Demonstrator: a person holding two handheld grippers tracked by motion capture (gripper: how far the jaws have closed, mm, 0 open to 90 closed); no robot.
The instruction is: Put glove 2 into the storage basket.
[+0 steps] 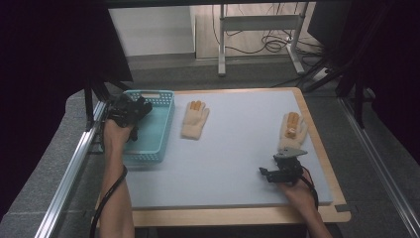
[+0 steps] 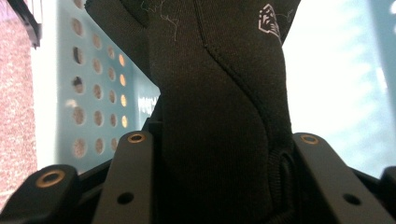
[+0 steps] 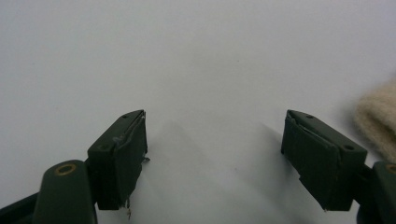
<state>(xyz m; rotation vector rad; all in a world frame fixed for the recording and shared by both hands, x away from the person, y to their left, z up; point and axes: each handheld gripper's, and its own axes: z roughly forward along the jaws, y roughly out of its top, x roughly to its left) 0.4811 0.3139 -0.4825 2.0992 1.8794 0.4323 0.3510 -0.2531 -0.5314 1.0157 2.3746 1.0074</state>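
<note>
My left gripper (image 1: 130,111) is over the teal basket (image 1: 159,133) at the table's left and is shut on a black glove (image 1: 142,106). In the left gripper view the black glove (image 2: 219,88) is pinched between the jaws of my left gripper (image 2: 219,140), with the basket's perforated wall (image 2: 93,93) behind. A cream knit glove with orange fingertips (image 1: 194,120) lies right of the basket. A second cream glove (image 1: 292,130) lies near the right edge. My right gripper (image 1: 270,173) rests low just in front of it, open and empty (image 3: 215,140), with that glove's edge (image 3: 378,116) at its right.
The pale blue mat (image 1: 233,158) covers a wooden board (image 1: 237,214). An aluminium rail (image 1: 69,173) runs along the left side. Beyond the table stand a metal frame (image 1: 257,34) and loose cables on the floor.
</note>
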